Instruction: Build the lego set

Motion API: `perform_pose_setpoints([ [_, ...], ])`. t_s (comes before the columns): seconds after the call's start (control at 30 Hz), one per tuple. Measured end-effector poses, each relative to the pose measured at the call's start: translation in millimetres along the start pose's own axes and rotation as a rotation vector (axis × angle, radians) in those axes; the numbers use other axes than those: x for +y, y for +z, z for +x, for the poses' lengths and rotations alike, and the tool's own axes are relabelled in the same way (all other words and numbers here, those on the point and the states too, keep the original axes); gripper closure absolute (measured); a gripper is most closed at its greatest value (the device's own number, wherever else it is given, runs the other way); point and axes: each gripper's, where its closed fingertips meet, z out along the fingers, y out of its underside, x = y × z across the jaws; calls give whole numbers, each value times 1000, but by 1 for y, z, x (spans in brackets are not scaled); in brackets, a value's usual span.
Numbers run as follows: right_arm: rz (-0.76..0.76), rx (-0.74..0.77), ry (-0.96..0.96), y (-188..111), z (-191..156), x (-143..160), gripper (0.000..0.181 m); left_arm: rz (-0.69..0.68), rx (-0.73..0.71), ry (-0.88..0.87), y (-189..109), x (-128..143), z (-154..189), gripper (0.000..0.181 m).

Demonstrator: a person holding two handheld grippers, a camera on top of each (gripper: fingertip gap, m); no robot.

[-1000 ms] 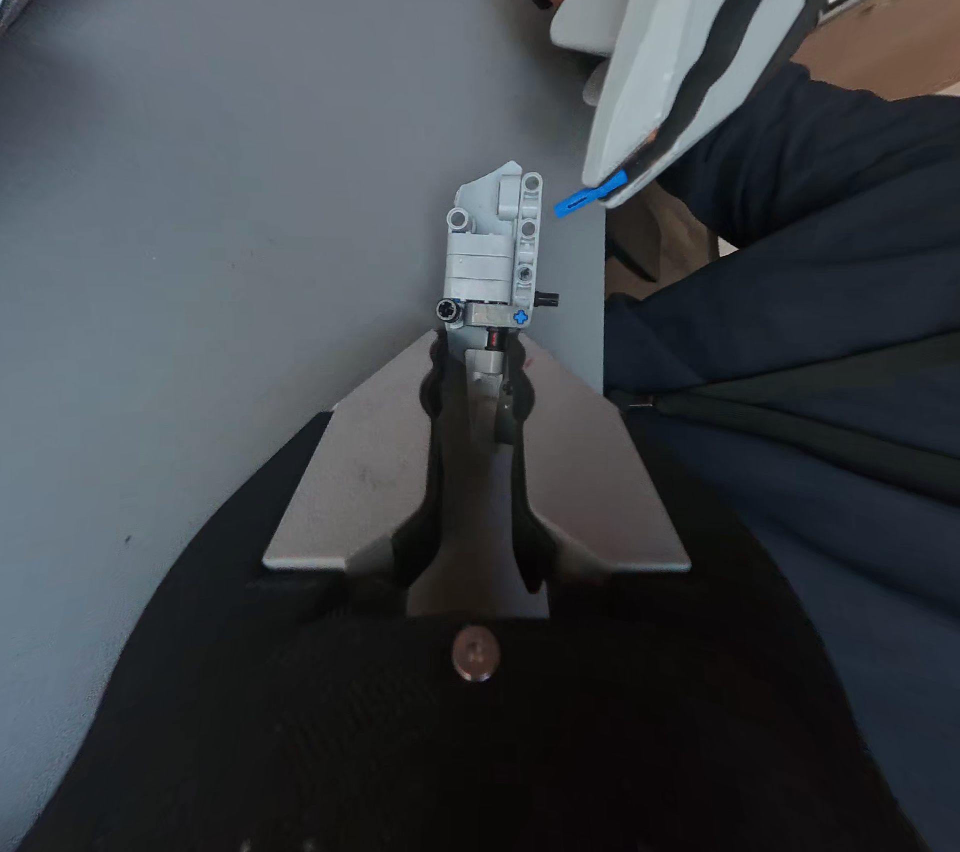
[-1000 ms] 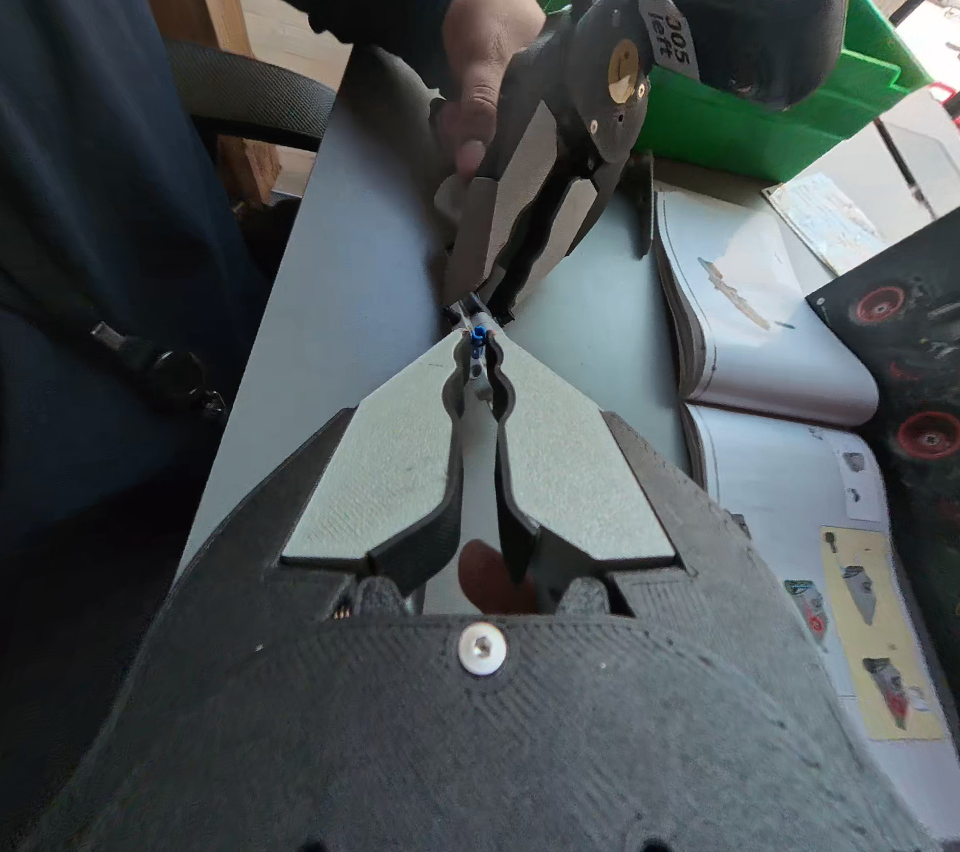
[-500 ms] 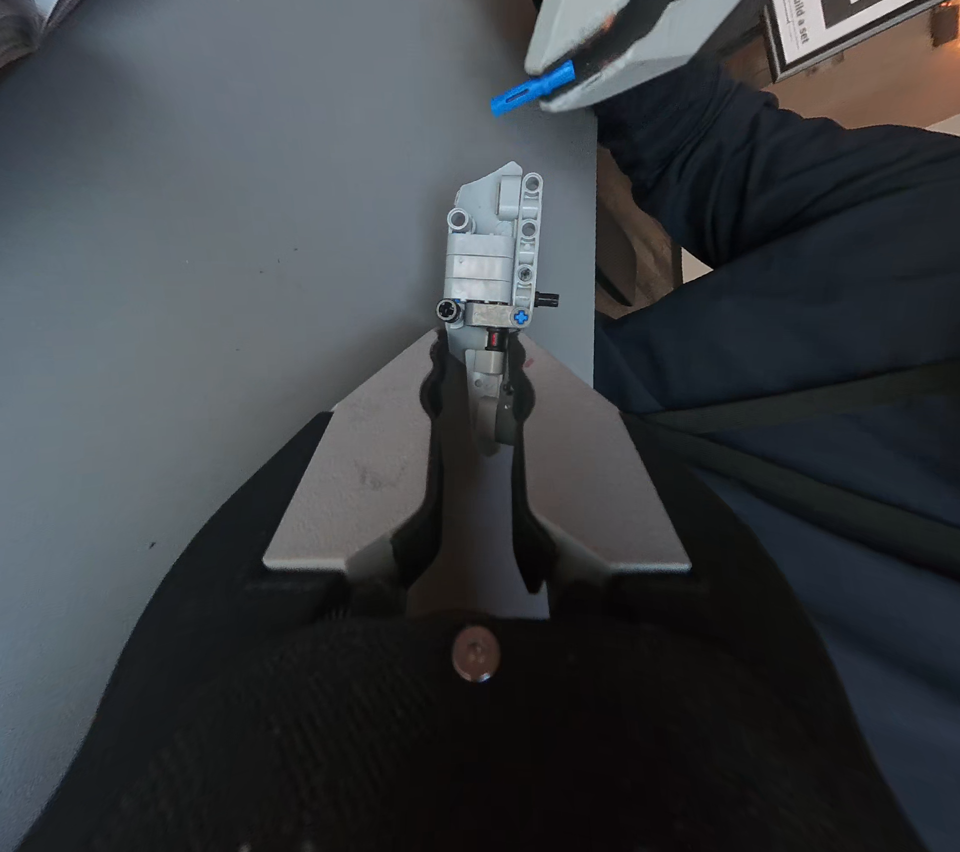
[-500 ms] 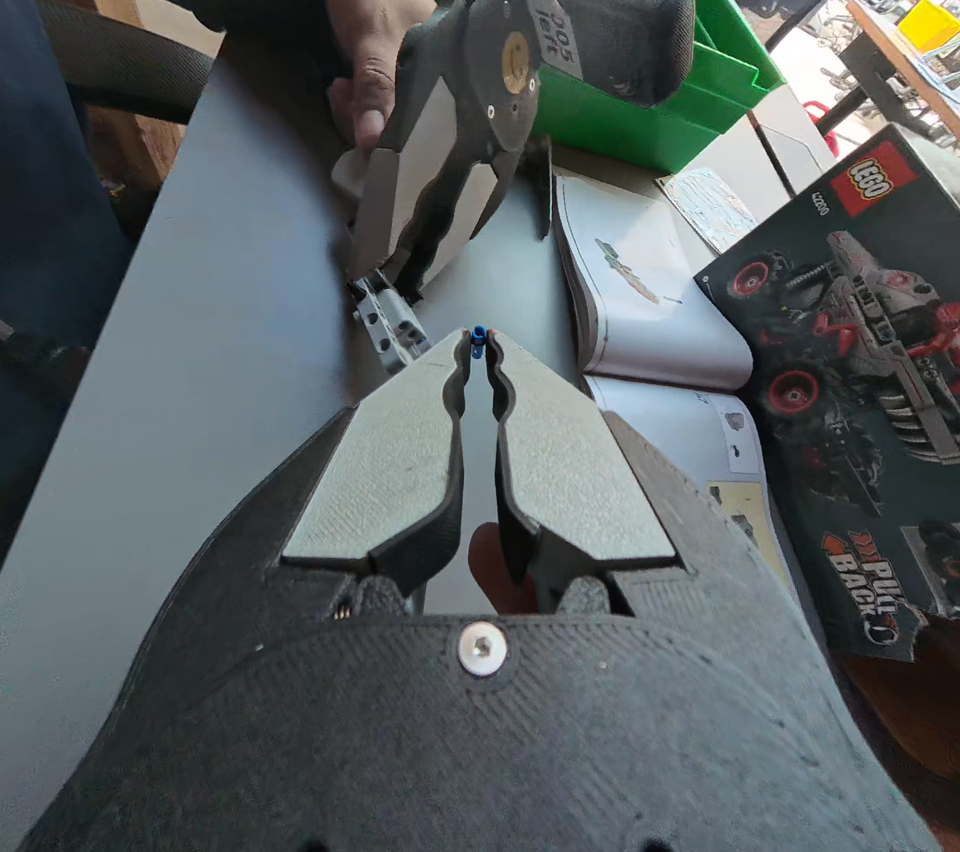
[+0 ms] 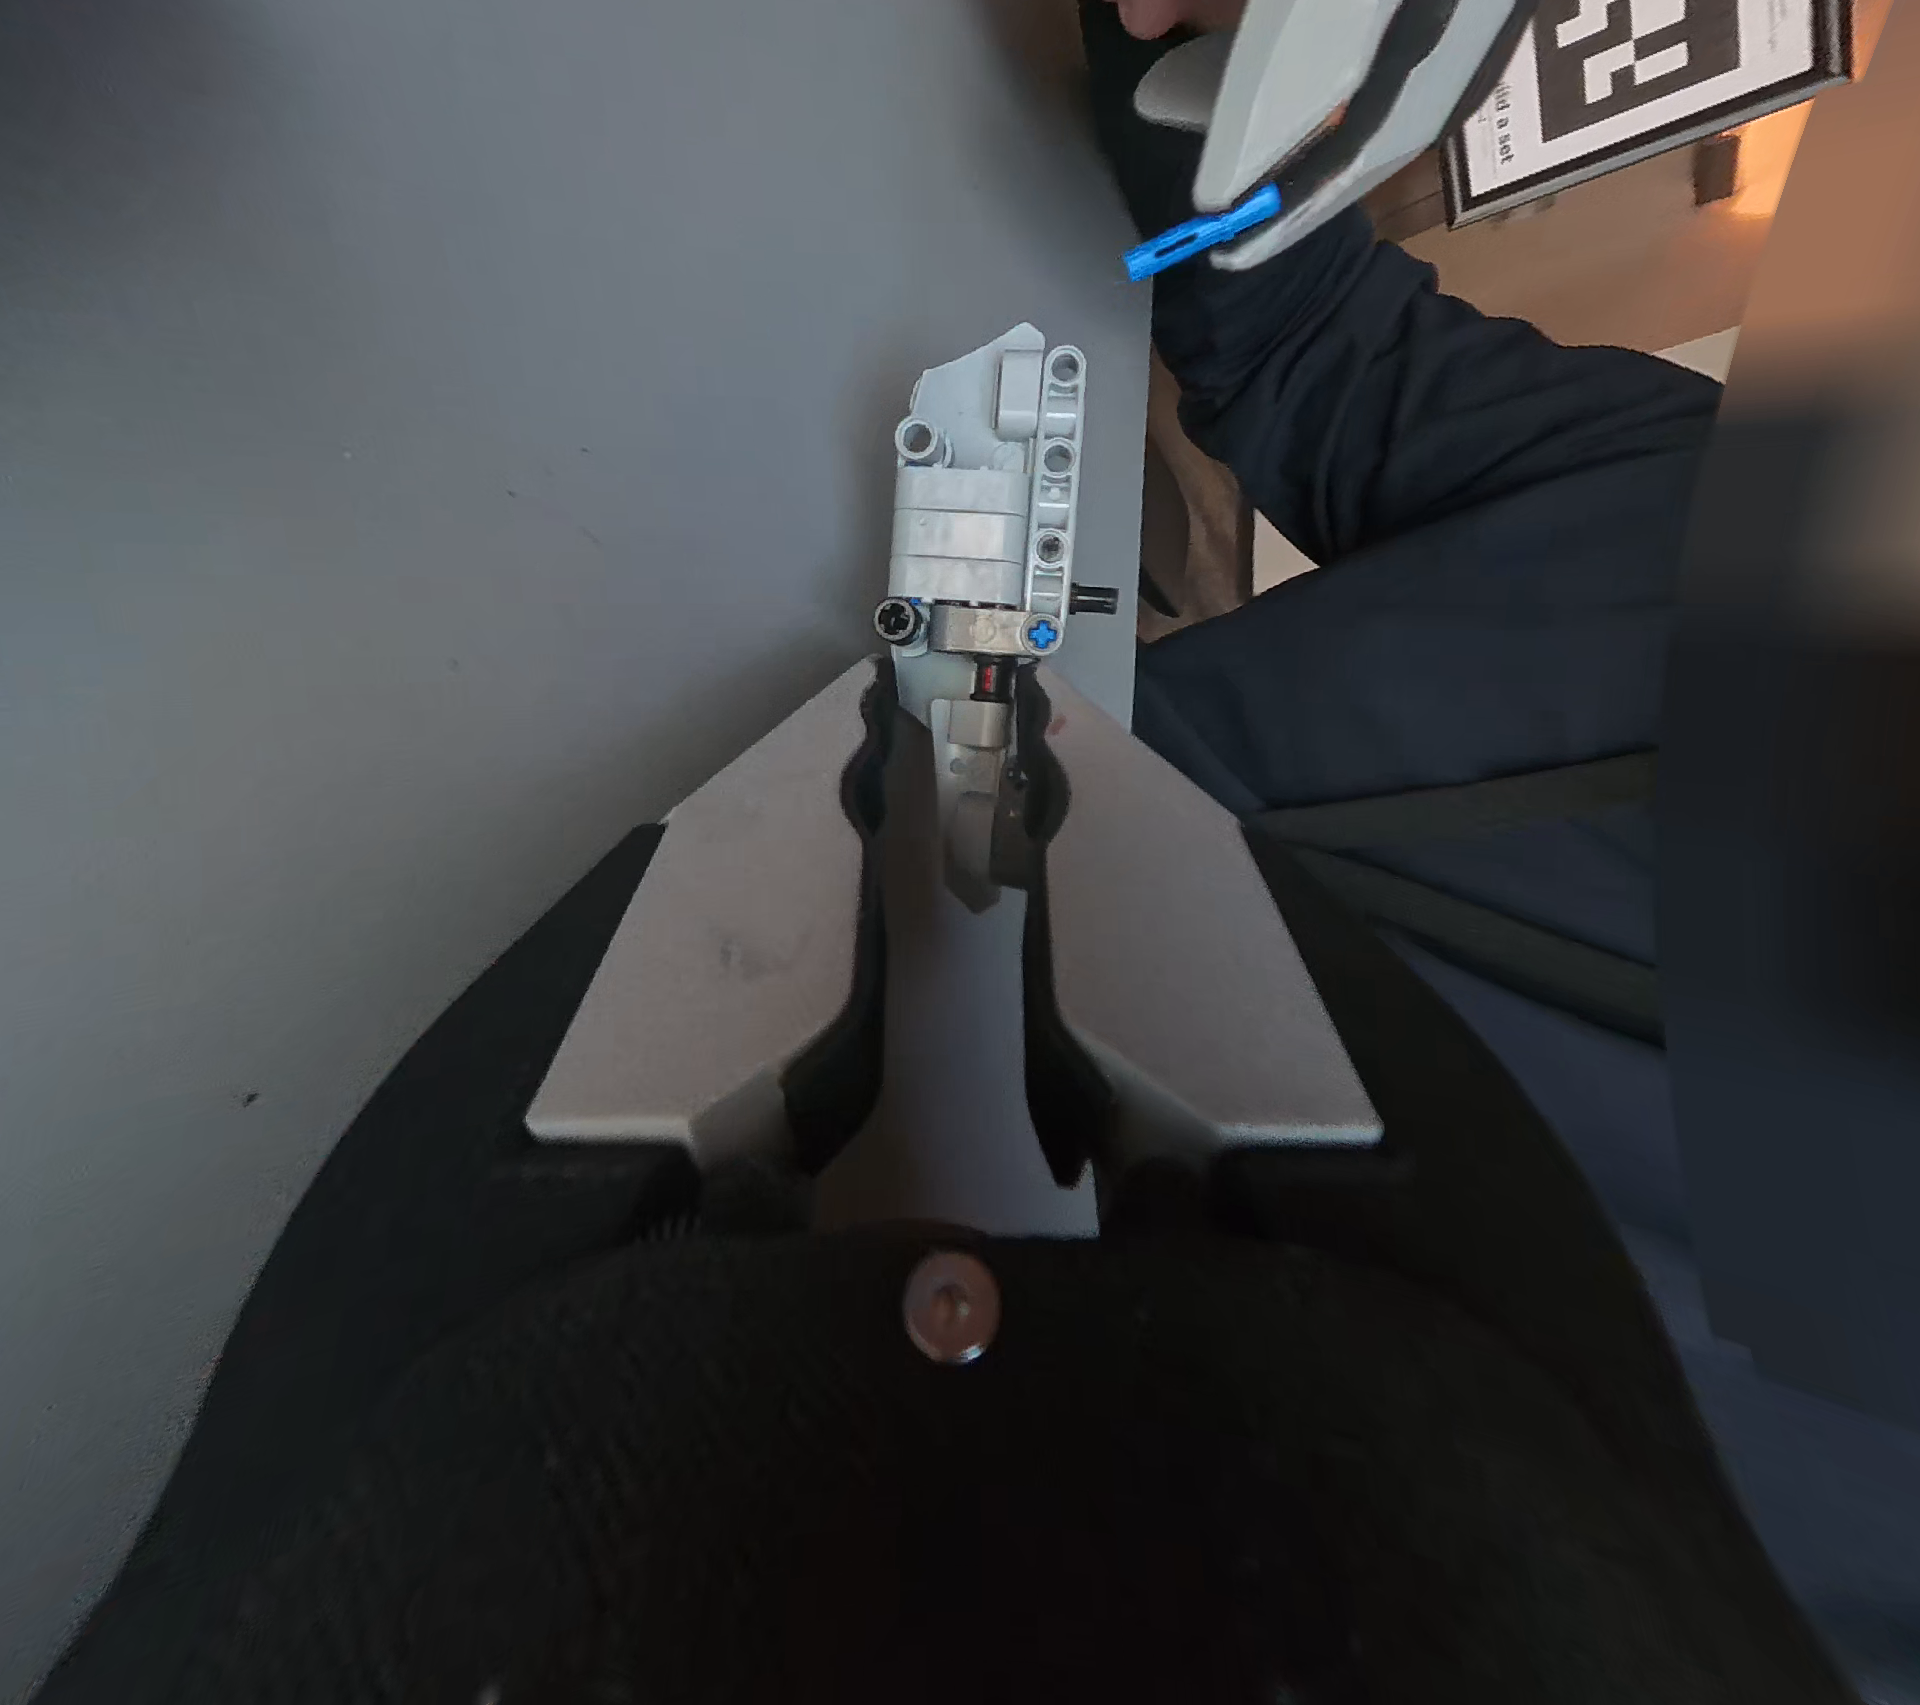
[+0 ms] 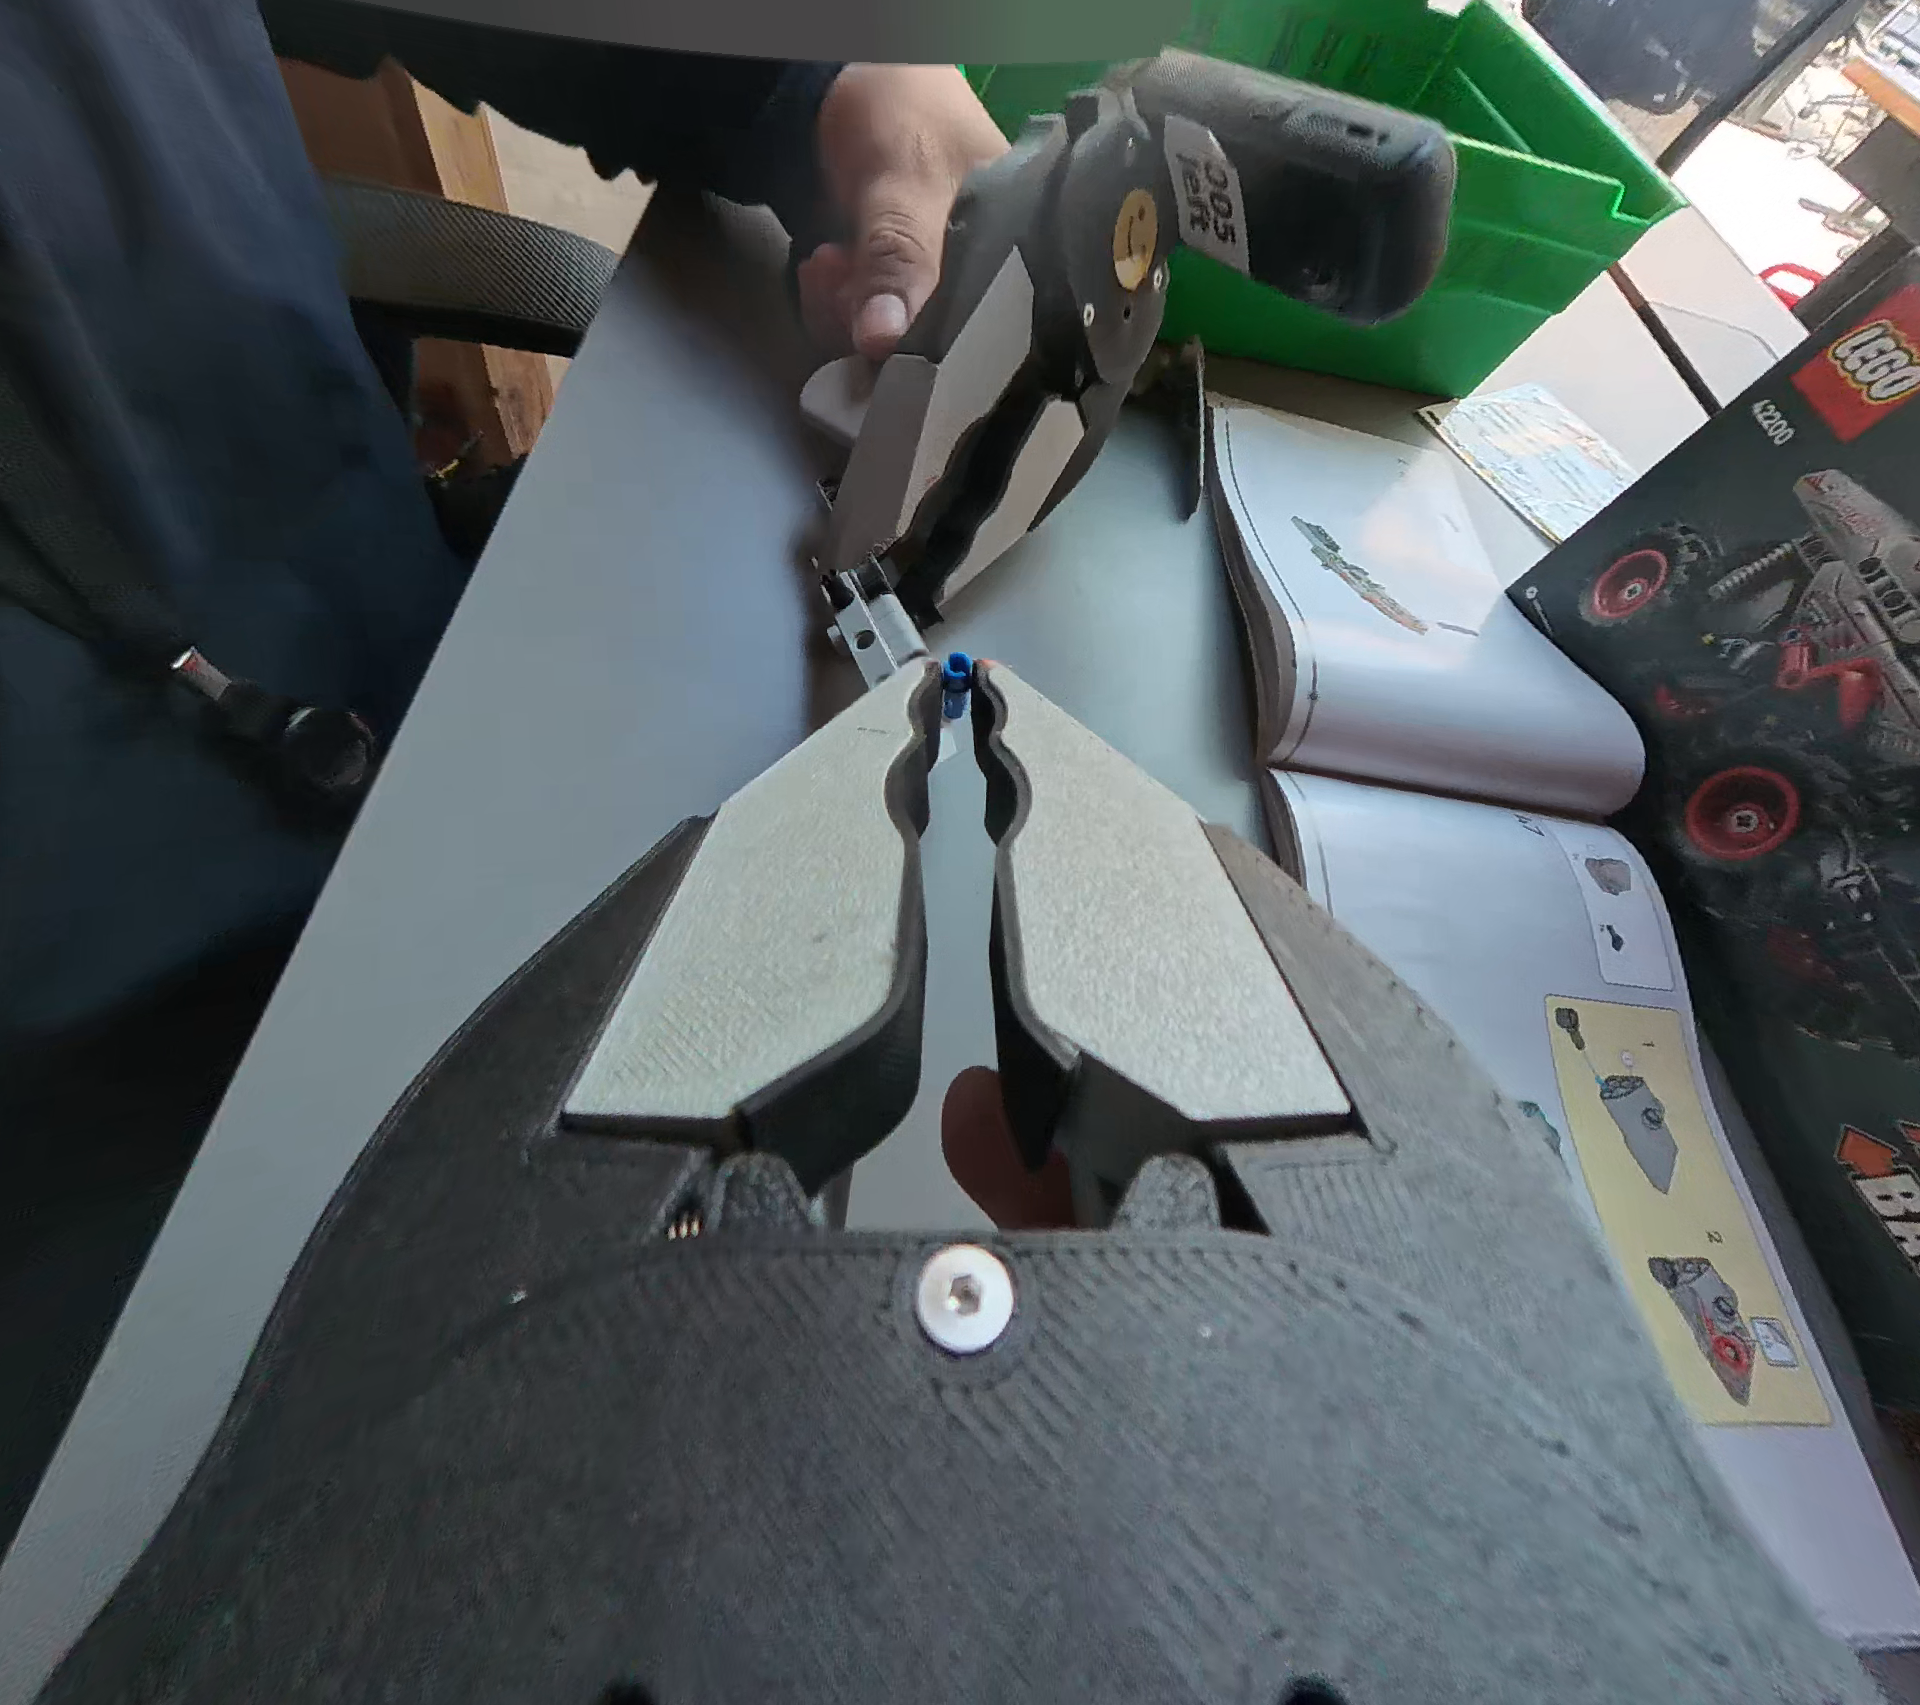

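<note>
My left gripper is shut on the lower end of a light grey lego assembly, which sticks out forward over the grey table near its edge. It also shows in the right wrist view, held by the left gripper. My right gripper is shut on a small blue pin. In the left wrist view the right gripper hangs above and right of the assembly, with the blue pin pointing out left, apart from the assembly.
An open instruction booklet lies on the table's right. A dark lego box sits beyond it. Green bins stand at the back. A person's dark sleeve and body lie past the table edge. Tip to tip, the grippers are about 8 cm apart.
The right gripper with the blue pin rose away from the assembly, then came back down and right, closer to it. The left gripper kept its hold on the assembly.
</note>
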Motion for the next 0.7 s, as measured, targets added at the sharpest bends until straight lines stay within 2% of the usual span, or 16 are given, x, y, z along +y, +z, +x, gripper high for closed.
perform_pose_setpoints([
  [0.23, -4, -23, -59, 7, -14, -2, 179, -32, 40, -60, 1, 7, 3, 161],
  [0.43, -37, -26, -189, 20, -33, -4, 179, -40, 59, -71, 2, 7, 5, 161],
  [0.7, -58, -2, -152, 20, -25, 0, 179, -17, 66, -98, 1, 5, 4, 162],
])
